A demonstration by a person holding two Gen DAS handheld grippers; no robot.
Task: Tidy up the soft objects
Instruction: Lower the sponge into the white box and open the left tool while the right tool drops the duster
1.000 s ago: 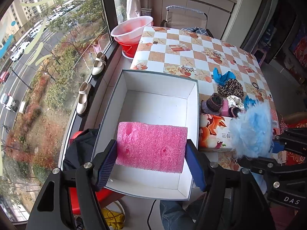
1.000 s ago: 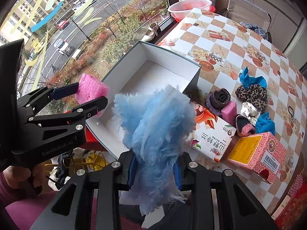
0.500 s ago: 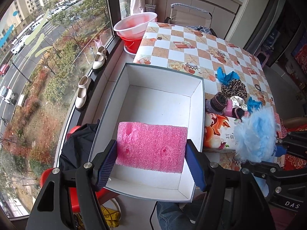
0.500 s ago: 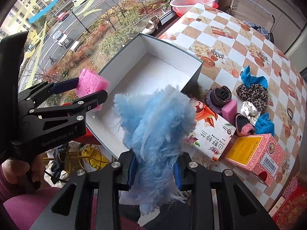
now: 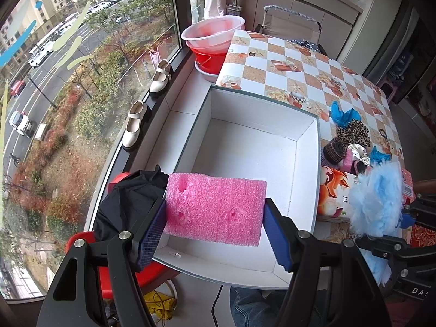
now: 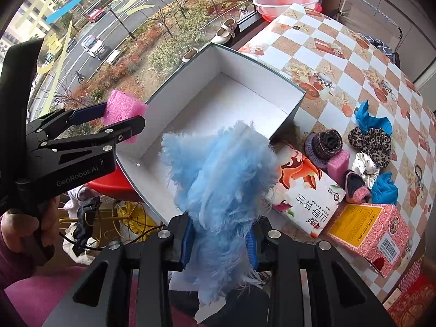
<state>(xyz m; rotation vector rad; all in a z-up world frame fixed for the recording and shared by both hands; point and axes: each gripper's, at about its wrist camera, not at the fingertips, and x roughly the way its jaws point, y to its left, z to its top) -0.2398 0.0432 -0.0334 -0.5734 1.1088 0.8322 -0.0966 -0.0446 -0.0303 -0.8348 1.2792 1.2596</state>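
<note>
My left gripper is shut on a pink foam block, held above the near left part of a large white open box. The same gripper and foam block show at the left of the right wrist view, over the box's near corner. My right gripper is shut on a fluffy light blue tuft, held in the air by the box's near right side; that tuft shows at the right in the left wrist view. Nothing lies inside the box.
On the checkered table lie blue cloths, a leopard scrunchie, a knitted roll, a small pink foam piece, a printed white box and a pink carton. Pale shoes stand on the sill, basins beyond.
The left gripper with the pink foam has shifted slightly toward the box's left side and dipped a little. The right gripper and blue tuft have barely moved.
</note>
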